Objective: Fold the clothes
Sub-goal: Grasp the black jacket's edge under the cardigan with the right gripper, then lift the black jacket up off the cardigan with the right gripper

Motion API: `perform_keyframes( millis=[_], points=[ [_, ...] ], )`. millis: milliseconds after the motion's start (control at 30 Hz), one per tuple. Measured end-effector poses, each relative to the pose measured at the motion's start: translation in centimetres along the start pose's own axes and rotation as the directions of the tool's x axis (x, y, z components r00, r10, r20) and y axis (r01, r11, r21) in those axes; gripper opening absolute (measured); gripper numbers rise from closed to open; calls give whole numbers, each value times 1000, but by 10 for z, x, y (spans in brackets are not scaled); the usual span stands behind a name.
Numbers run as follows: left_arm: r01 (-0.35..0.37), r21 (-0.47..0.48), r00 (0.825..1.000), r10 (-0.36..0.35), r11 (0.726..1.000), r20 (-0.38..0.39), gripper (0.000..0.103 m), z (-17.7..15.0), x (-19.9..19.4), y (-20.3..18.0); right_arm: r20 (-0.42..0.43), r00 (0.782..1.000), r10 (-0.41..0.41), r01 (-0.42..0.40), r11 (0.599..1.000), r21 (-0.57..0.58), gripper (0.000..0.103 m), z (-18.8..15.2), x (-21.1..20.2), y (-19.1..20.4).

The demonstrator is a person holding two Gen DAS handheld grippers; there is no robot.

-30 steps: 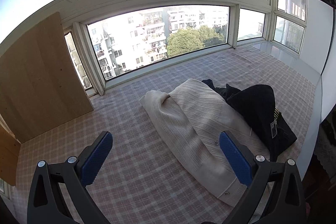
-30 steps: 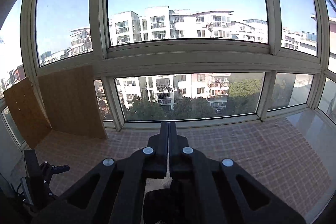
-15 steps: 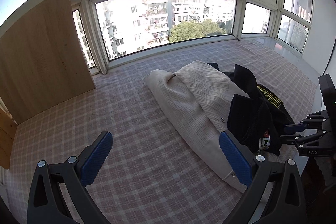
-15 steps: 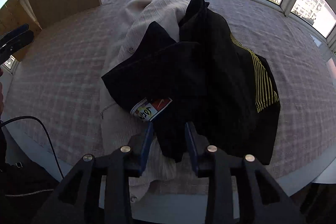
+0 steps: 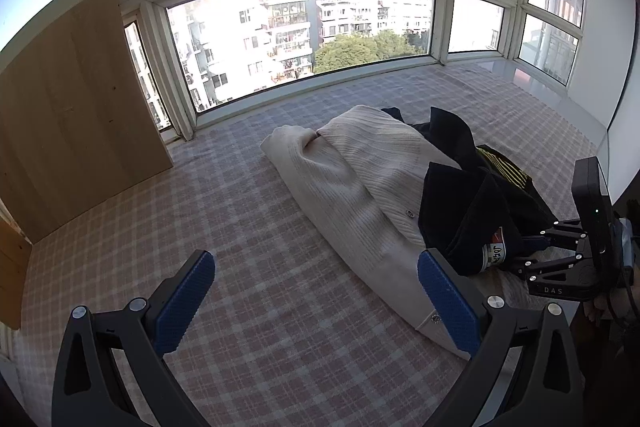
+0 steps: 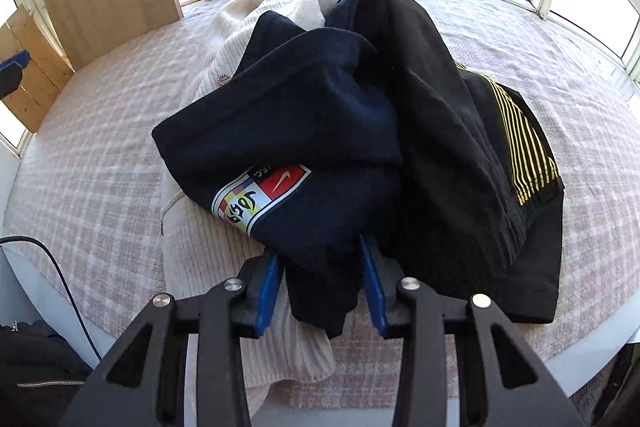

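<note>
A crest patch (image 6: 260, 197) on the navy garment (image 6: 320, 115) carries a white swoosh on red, the letters "F.C." along its black rim and a dark scrawl over yellow, red and pale blue panels; the lettering "DAS" is stamped on the black body of the right gripper (image 5: 520, 253) as seen from the left wrist camera. The navy garment lies crumpled at the near edge of a pink-and-white checked cloth (image 6: 88, 163) covering a bay-window platform, heaped partly over a cream ribbed cardigan (image 5: 360, 187) with small metal buttons and beside a black garment (image 6: 460, 147) edged in thin yellow stripes. The right gripper, angled steeply down at the pile's near edge, has a fold of navy fabric hanging between its blue pads (image 6: 268, 287), the jaws narrowing on it with small gaps still showing on either side. The left gripper (image 5: 316, 301) hovers above the checked cloth to the left of the cardigan, its jaws spread wide and holding nothing. A wooden board (image 5: 76, 115) leans against the window frame.
</note>
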State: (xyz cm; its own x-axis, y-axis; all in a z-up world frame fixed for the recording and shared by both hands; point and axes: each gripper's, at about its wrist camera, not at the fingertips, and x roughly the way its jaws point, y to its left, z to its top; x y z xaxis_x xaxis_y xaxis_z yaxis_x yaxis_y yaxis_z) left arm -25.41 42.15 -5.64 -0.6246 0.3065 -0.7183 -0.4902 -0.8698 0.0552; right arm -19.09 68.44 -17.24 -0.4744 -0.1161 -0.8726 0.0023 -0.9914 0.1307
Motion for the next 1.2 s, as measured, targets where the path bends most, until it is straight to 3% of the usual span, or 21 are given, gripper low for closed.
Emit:
perform_keyframes(
  millis=[33,167,233,367,500,667,833,1000,1200],
  points=[
    [1,-1,1000,-1,1000,0,102,-1,0,0,-1,1000,18,-18,1000,19,11,2,-1,-4],
    [3,-9,1000,-3,1000,-8,102,-2,3,2,13,998,63,-64,994,84,8,7,-7,-18],
    [5,-12,1000,-5,1000,-15,102,-3,5,3,66,992,104,-113,982,149,7,10,-20,-27],
    [8,-13,1000,-8,1000,-22,102,-5,7,3,207,961,181,-228,945,234,6,27,-60,-43],
    [10,-13,1000,-10,1000,-18,102,-4,6,2,332,918,216,-301,925,230,6,52,-99,-42],
    [0,-20,1000,0,1000,-10,102,-3,3,7,459,864,208,-328,924,197,5,89,-141,-36],
    [-14,-48,1000,14,999,-8,102,-1,1,19,576,792,205,-362,916,172,5,119,-189,-47],
    [-21,-71,1000,22,997,1,102,4,0,27,671,720,178,-308,948,79,5,161,-250,-34],
    [-29,-63,999,30,998,21,102,13,-2,27,729,648,221,-292,956,-31,5,214,-310,-8]
  ],
)
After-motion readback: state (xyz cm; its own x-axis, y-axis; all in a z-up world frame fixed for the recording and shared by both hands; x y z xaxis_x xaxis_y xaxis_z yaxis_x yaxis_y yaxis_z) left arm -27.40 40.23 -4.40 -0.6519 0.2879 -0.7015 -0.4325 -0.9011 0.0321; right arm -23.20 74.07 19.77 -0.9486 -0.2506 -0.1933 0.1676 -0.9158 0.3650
